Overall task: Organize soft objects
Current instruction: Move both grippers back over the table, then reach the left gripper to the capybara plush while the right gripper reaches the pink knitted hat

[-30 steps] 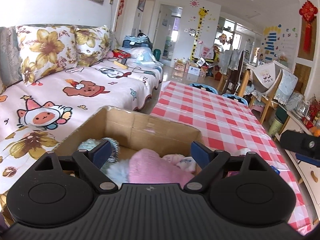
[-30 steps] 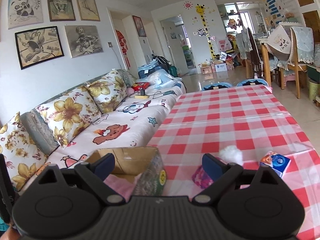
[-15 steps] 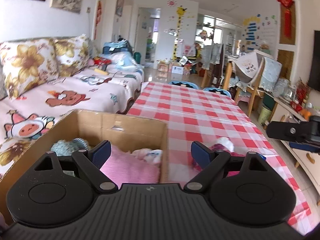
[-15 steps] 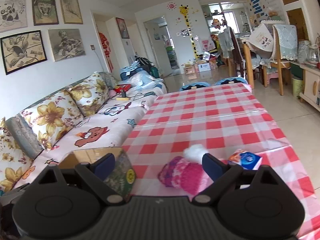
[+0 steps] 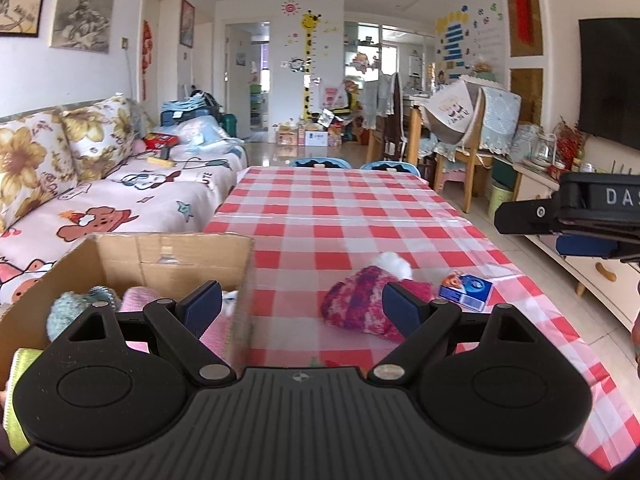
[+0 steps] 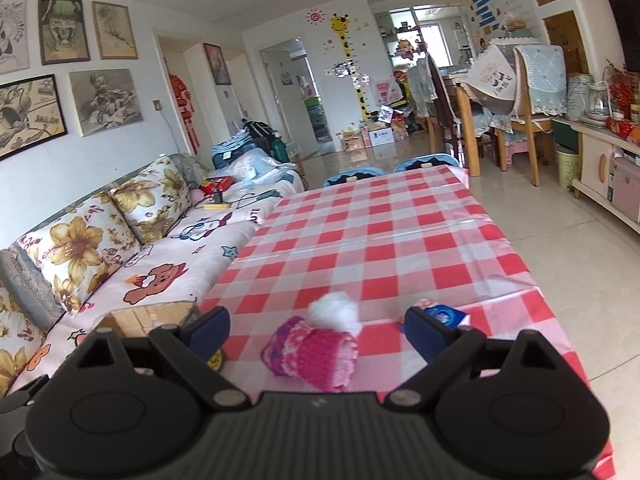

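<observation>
A pink knitted hat with a white pompom (image 5: pixel 366 300) (image 6: pixel 316 346) lies on the red-checked tablecloth (image 5: pixel 332 216) (image 6: pixel 380 236). A cardboard box (image 5: pixel 168 252) (image 6: pixel 148 316) stands at the table's left near corner and holds a pink soft item (image 5: pixel 138 298) and a teal knitted one (image 5: pixel 68 312). My left gripper (image 5: pixel 300 306) is open and empty, straddling the box's right wall and the hat. My right gripper (image 6: pixel 316 328) is open and empty, just short of the hat. Its body shows at the right of the left wrist view (image 5: pixel 568 212).
A small blue packet (image 5: pixel 466 288) (image 6: pixel 444 314) lies right of the hat. A sofa with flowered cushions (image 5: pixel 60 148) (image 6: pixel 100 240) runs along the table's left side. Chairs (image 6: pixel 532 92) and a low cabinet (image 5: pixel 568 248) stand to the right.
Both grippers have swung to the right, away from the box. The hat has come to sit between the right gripper's fingers in its view. Both stay open.
</observation>
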The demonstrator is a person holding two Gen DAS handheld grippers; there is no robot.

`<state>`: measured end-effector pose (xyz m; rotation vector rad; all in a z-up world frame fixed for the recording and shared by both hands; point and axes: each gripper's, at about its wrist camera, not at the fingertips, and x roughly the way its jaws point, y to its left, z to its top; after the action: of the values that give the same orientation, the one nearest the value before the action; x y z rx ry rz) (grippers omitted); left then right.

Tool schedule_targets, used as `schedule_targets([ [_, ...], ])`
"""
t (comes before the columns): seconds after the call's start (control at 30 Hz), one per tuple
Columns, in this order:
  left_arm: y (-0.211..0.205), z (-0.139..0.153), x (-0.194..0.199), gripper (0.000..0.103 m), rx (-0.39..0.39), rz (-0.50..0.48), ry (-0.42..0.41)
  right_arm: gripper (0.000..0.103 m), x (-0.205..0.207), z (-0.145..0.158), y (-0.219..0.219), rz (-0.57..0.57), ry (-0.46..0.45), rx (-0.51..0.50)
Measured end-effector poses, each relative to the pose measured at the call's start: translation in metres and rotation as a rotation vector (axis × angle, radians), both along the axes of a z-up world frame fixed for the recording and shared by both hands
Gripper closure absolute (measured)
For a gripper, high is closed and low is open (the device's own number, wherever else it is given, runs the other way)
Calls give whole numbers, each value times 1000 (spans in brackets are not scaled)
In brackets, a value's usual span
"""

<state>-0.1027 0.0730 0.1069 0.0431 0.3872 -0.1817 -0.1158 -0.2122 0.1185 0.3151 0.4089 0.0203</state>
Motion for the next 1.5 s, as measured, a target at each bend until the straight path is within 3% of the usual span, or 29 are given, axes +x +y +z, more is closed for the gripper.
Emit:
schedule_targets([
  [0.4, -4, -10, 1, 0, 45, -48, 18, 9, -5, -12, -43, -86, 22, 7],
  [0.67, -10, -19, -27, 0, 103, 42, -46, 9, -2, -23, -57, -113, 45, -15],
  [0.87, -14, -33, -37, 0, 102, 104, -4, 9, 3, -29, -59, -108, 41, -11],
  [1.23, -14, -41, -19, 0, 112, 212, 43, 9, 32, -47, -33, 25, 80, -20],
  [1.5, -17, -44, -5, 0, 132, 209, 47, 9, 62, -59, -25, 103, 120, 66],
])
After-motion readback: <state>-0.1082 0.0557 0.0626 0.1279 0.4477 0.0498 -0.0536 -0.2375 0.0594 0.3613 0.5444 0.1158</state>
